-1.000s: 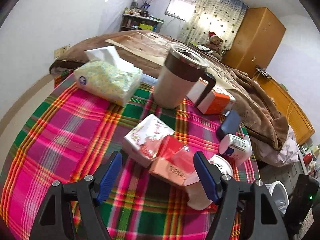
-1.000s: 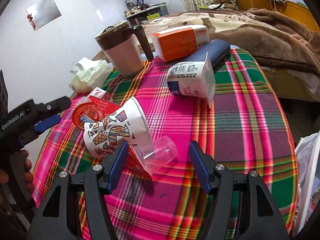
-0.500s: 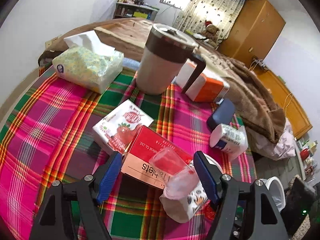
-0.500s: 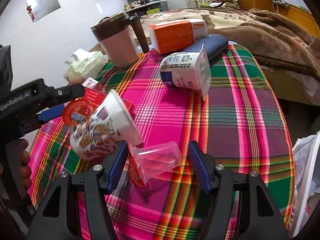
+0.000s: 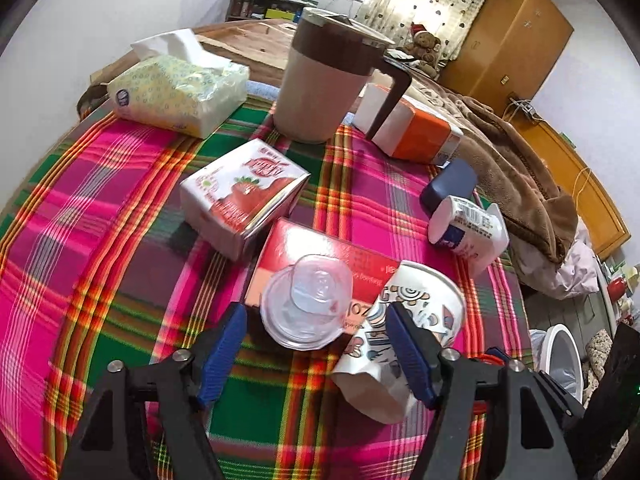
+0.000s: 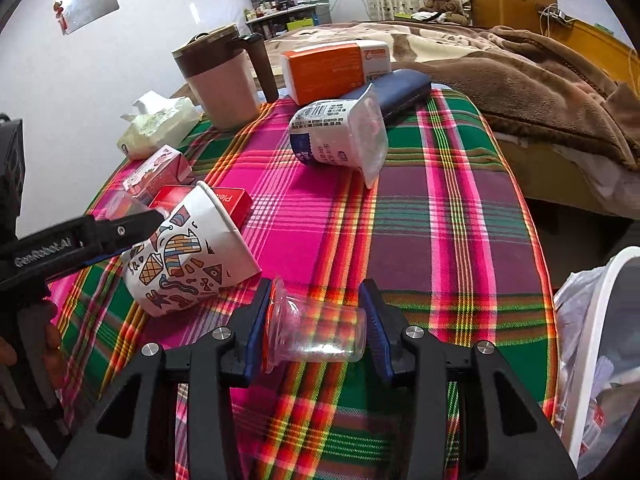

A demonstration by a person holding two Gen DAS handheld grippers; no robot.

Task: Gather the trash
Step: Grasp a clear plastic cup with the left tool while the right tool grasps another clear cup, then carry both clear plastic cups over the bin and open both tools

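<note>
On the plaid tablecloth my right gripper (image 6: pixel 316 320) is shut on a clear plastic cup (image 6: pixel 316 330) lying on its side. My left gripper (image 5: pixel 316 338) is open, with another clear plastic cup (image 5: pixel 306 308) between its fingers, untouched, resting against a red box (image 5: pixel 320 256). A patterned paper cup (image 5: pixel 404 332) lies tipped beside the left gripper's right finger; it also shows in the right wrist view (image 6: pixel 188 252). A white yogurt tub (image 6: pixel 340 138) lies on its side further back. A strawberry milk carton (image 5: pixel 244 196) lies behind the red box.
A tall beige mug (image 5: pixel 324 80), a tissue pack (image 5: pixel 180 88), an orange-and-white box (image 5: pixel 408 132) and a dark blue case (image 6: pixel 400 90) stand at the table's far side. A white lined trash bin (image 6: pixel 600 360) stands by the table's right edge. A bed lies beyond.
My right gripper has closed on the clear cup. My left gripper has moved forward so the other clear cup sits between its open fingers. The paper cup has tipped and shifted.
</note>
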